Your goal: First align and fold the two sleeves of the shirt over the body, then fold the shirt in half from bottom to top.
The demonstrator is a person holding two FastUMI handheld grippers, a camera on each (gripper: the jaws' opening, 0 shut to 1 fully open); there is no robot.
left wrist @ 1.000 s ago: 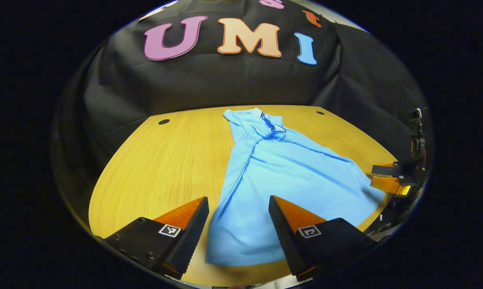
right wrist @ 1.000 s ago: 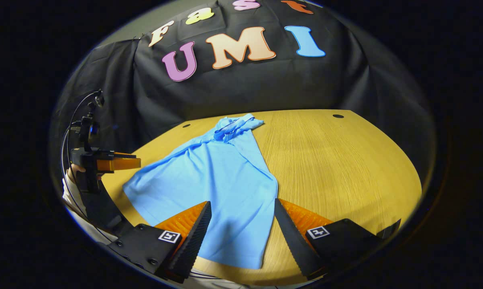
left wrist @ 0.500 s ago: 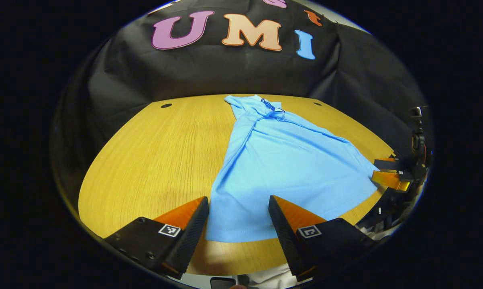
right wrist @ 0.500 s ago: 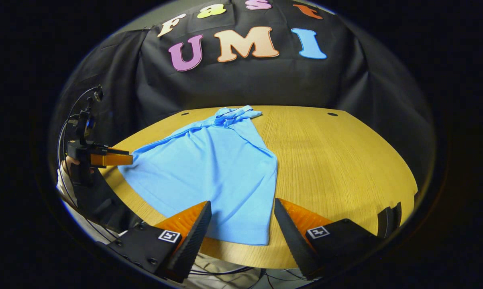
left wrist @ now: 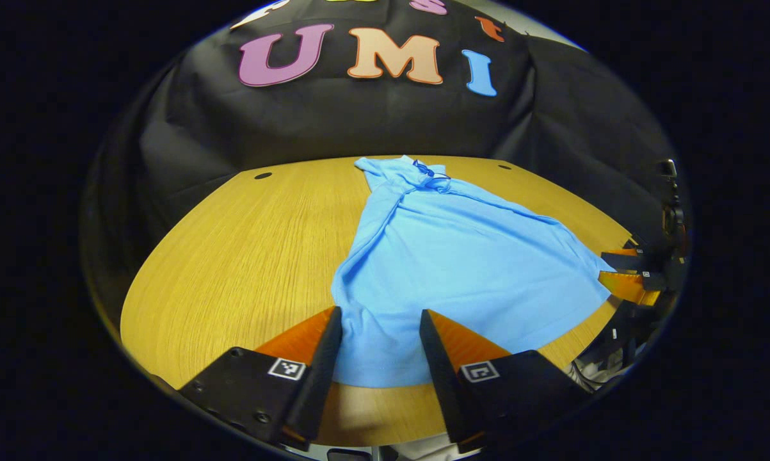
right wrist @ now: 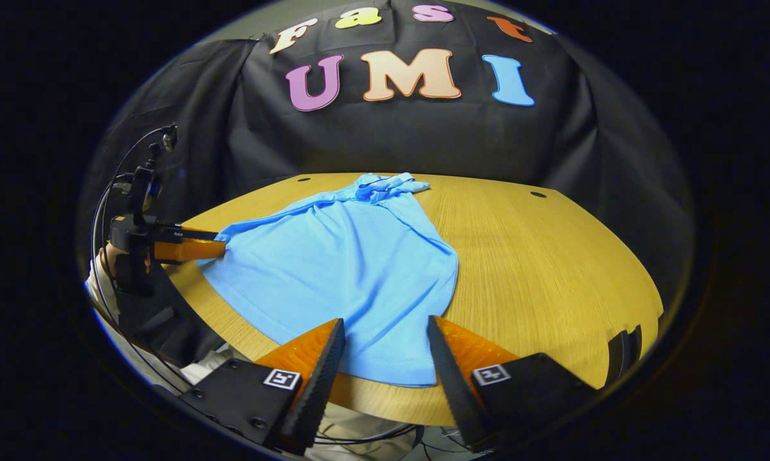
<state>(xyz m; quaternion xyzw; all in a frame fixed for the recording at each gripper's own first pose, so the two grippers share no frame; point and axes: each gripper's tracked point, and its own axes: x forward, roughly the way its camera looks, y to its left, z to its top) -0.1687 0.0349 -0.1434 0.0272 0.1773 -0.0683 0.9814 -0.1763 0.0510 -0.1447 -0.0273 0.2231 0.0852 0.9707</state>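
A light blue shirt (left wrist: 461, 256) lies flat on the wooden table (left wrist: 244, 256), collar (left wrist: 426, 173) at the far side and hem toward me. Its upper part looks narrow, with the sleeves folded in. My left gripper (left wrist: 379, 312) is open, and its fingers straddle the hem's left corner with cloth between them. In the right gripper view the shirt (right wrist: 340, 262) spreads the same way, and my right gripper (right wrist: 385, 320) is open astride the hem's right corner. The left gripper (right wrist: 221, 246) also shows at the cloth's other near corner, and the right gripper (left wrist: 605, 269) at the right edge.
The round table (right wrist: 551, 256) has bare wood on both sides of the shirt and small dark holes (right wrist: 539, 194) near its far rim. Black cloth hangs behind it. A hand (right wrist: 109, 262) and cables show at the left gripper, off the near edge.
Both grippers have dropped toward the hem corners, and each pair of fingers has narrowed a little around the cloth. The shirt lies flatter than a second ago.
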